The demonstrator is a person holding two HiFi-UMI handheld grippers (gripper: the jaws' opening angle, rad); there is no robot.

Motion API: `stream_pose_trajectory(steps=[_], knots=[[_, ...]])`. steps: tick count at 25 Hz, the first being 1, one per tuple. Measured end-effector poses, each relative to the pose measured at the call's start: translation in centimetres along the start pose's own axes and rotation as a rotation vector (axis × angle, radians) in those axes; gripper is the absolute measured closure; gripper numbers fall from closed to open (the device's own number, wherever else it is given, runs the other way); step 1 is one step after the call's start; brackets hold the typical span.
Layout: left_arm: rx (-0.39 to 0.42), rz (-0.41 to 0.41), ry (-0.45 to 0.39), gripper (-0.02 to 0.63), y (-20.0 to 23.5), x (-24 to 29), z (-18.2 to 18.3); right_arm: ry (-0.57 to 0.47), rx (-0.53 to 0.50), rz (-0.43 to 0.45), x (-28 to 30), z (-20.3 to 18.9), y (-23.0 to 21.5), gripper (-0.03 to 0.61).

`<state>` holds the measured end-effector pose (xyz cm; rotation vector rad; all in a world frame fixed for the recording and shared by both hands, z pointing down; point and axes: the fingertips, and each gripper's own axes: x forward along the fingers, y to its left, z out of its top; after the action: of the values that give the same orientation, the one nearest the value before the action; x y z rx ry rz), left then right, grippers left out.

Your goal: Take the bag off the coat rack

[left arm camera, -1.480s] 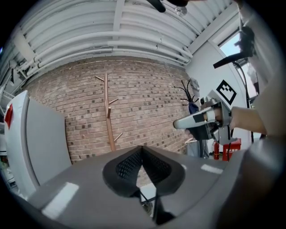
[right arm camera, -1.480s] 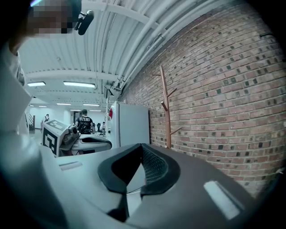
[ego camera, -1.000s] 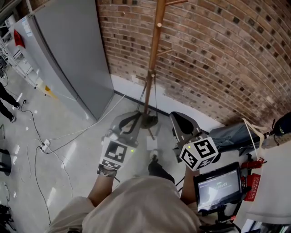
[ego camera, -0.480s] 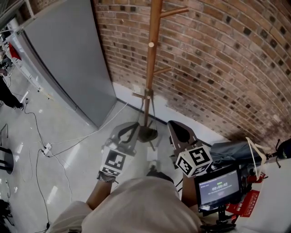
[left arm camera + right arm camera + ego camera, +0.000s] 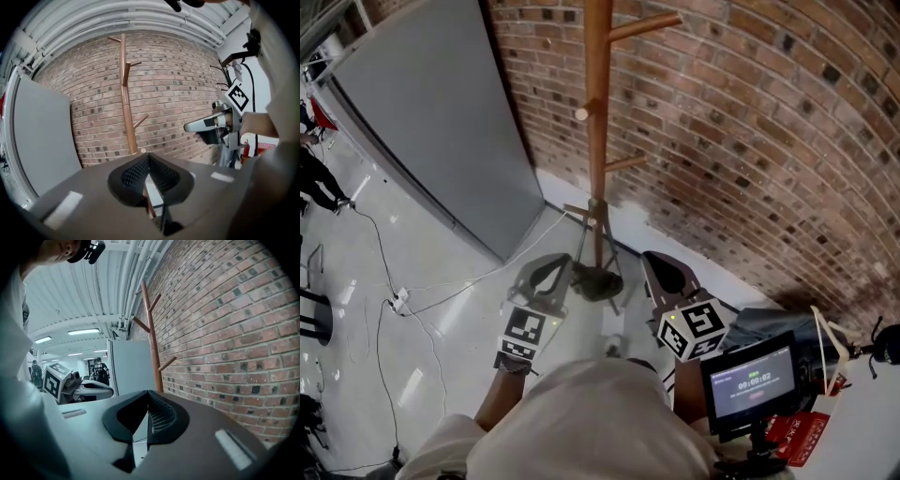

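A wooden coat rack (image 5: 598,141) stands against the brick wall, its base (image 5: 598,278) on the floor between my two grippers. Its pegs are bare in every view; no bag hangs on the parts that show. My left gripper (image 5: 546,275) is shut and empty, just left of the base. My right gripper (image 5: 667,273) is shut and empty too, just right of it. In the left gripper view the rack (image 5: 125,93) rises ahead beyond the closed jaws (image 5: 149,158). It also stands ahead (image 5: 152,333) in the right gripper view. A grey fabric thing with a pale strap (image 5: 778,323) lies at the right.
A tall grey panel (image 5: 441,122) stands left of the rack. Cables and a power strip (image 5: 394,300) lie on the pale floor. A small screen (image 5: 750,380) and a red item (image 5: 797,431) sit at my lower right. A person's legs (image 5: 319,183) show at far left.
The head view has tilted up, so more of the rack's pole and pegs shows. Both grippers stay shut and keep their places beside the base.
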<state>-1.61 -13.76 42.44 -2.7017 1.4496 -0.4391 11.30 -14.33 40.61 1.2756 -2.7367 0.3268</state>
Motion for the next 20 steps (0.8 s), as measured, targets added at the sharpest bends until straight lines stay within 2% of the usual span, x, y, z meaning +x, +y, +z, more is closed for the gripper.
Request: stream_pose_trajectory(steps=[9,14,20], knots=[[-0.018,0.021,0.032,0.611,0.3,3.0,-1.1,0.078,-0.001,0.073,3.3,-1.9,-1.7,0.561],[-0.006,0.000,0.073,0.581,0.9,4.1,-3.1,0.096,0.010,0.057,4.6,-2.6,-1.7,0.537],[-0.022,-0.060,0.091,0.549,1.5,7.0,-4.9,0.109,0.049,-0.011,6.8,-3.9,-3.2,0.503]])
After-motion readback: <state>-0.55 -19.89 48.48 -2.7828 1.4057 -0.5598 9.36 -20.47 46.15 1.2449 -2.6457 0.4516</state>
